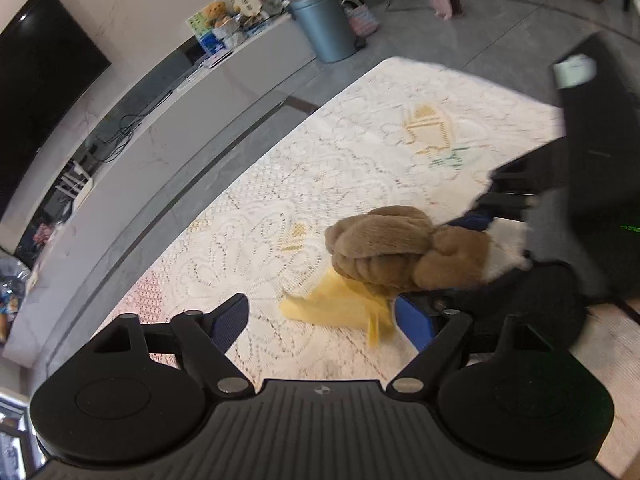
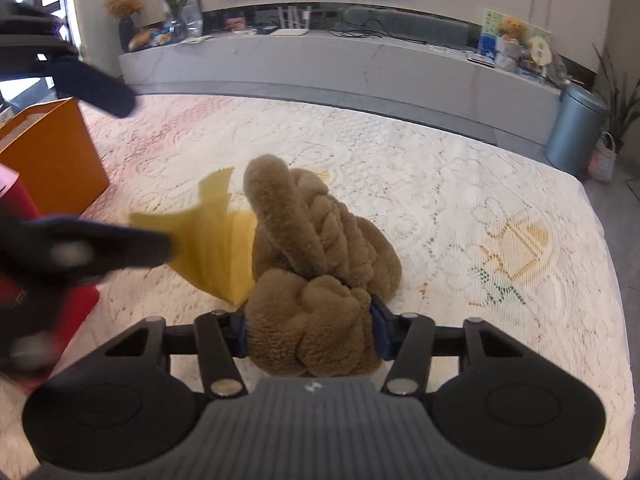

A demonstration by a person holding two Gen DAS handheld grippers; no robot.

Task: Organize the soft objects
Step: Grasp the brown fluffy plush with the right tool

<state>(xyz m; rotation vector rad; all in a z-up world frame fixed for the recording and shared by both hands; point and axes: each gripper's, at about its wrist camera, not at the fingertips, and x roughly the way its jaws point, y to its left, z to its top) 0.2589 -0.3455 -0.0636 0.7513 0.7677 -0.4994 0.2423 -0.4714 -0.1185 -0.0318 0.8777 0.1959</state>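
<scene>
A brown braided plush [image 2: 320, 240] lies on the white lace cover [image 2: 440, 184], partly over a yellow cloth [image 2: 216, 240]. My right gripper [image 2: 310, 332] is shut on the plush's near end, its blue pads pressing in from both sides. In the left wrist view the plush [image 1: 380, 248] and the yellow cloth [image 1: 336, 312] lie just ahead of my left gripper [image 1: 320, 304]. That gripper is open, its jaws standing wide either side of the cloth's near edge. One of its fingers [image 2: 120, 244] reaches the cloth's left corner. The right gripper's black body [image 1: 580, 200] fills the right side.
An orange box [image 2: 48, 160] and a red item [image 2: 24, 208] stand at the cover's left. A blue-grey bin [image 2: 576, 128] stands on the floor at the far right corner. A long grey console [image 2: 340, 60] runs along the wall beyond, under a TV.
</scene>
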